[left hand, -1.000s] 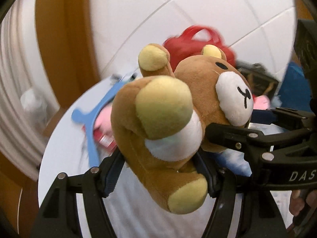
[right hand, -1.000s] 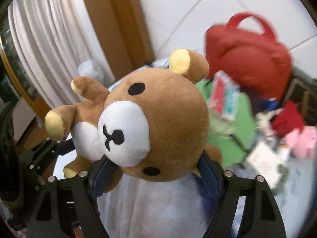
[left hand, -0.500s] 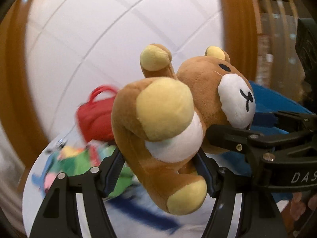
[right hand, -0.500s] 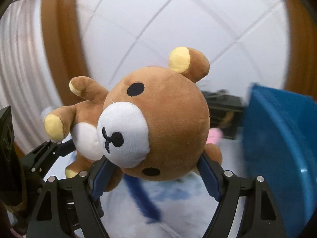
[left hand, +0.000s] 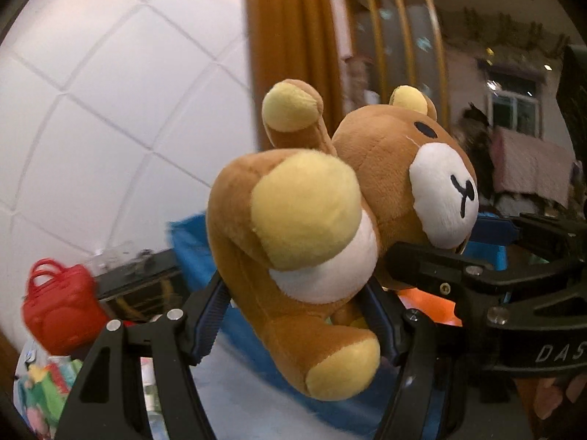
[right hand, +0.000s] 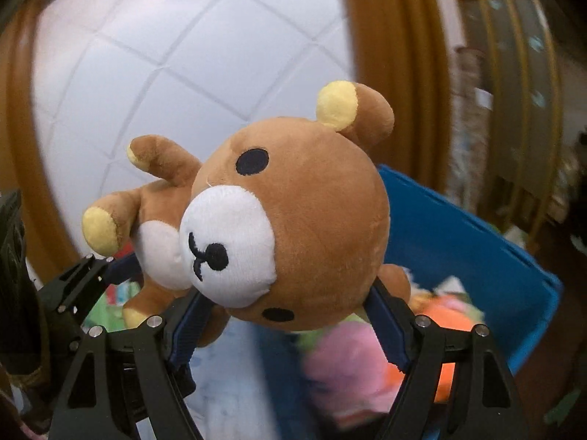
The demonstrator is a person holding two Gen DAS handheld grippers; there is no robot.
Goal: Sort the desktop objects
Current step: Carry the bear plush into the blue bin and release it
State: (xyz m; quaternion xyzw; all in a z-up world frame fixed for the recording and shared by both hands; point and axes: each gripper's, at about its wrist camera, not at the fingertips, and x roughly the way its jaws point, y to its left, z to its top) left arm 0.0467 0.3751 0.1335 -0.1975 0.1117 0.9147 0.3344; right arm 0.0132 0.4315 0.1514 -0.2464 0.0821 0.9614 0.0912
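Observation:
A brown plush bear (left hand: 312,238) with a white muzzle and yellow paws hangs in the air, held by both grippers. My left gripper (left hand: 293,315) is shut on its body, one blue pad on each side. My right gripper (right hand: 290,315) is shut on its round head (right hand: 304,227). In the left wrist view the right gripper (left hand: 458,275) reaches in from the right under the bear's face. In the right wrist view the left gripper (right hand: 91,282) shows at the lower left by the bear's legs. A blue bin (right hand: 458,242) lies just behind and below the bear.
The blue bin holds soft toys, a pink one (right hand: 348,359) and an orange one (right hand: 447,308). A red handbag (left hand: 62,315) and a dark basket (left hand: 139,289) stand far left on the white table (left hand: 234,399). White tiled wall and a wooden frame (left hand: 290,36) rise behind.
Both grippers swung together with the bear, rising and turning away from the cluttered table side toward the blue bin. The red handbag slid off to the left; the grip on the bear is unchanged.

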